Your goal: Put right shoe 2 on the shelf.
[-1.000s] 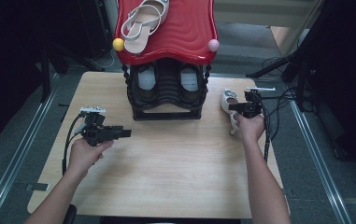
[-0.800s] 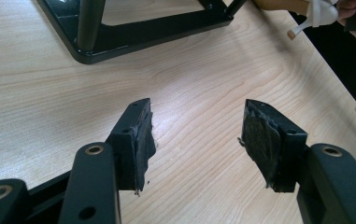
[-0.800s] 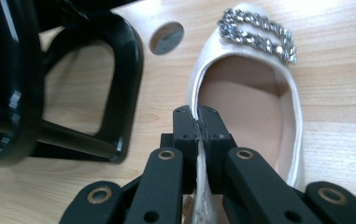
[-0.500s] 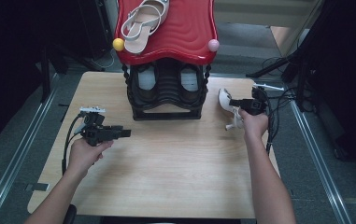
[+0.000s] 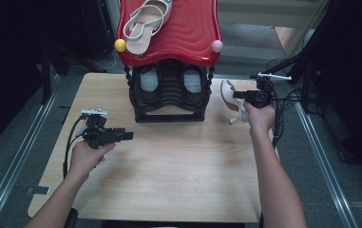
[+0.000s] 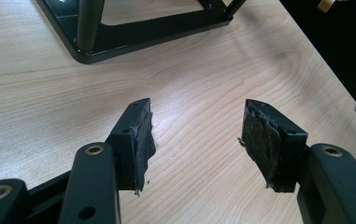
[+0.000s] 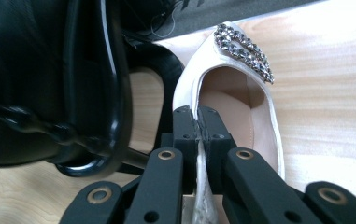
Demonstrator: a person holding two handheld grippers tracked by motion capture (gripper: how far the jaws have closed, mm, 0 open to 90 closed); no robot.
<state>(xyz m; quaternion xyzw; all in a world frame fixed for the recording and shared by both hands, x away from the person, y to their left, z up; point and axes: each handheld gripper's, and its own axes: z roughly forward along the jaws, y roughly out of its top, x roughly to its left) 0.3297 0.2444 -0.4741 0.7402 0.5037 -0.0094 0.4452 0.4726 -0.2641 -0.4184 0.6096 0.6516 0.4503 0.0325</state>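
While the right claw (image 7: 199,122) pinches the side wall of the white shoe (image 7: 241,88) with its jaws closed tight on the thin edge, the shoe hangs just off the tabletop (image 5: 178,166), right of the black rack (image 5: 169,95) and close beside it. In the high view the shoe (image 5: 229,97) runs with its toe pointing away from the person and its thin heel pointing down and back toward the hand. The red top shelf (image 5: 188,33), where a matching sandal (image 5: 145,23) already lies, sits above and to the left of the held shoe, so the coming move likely turns on lifting up and leftward. The left claw (image 6: 199,140) is well apart, jaws wide open over bare wood, holding nothing. A rhinestone heart decorates the toe; no brand or writing is readable.
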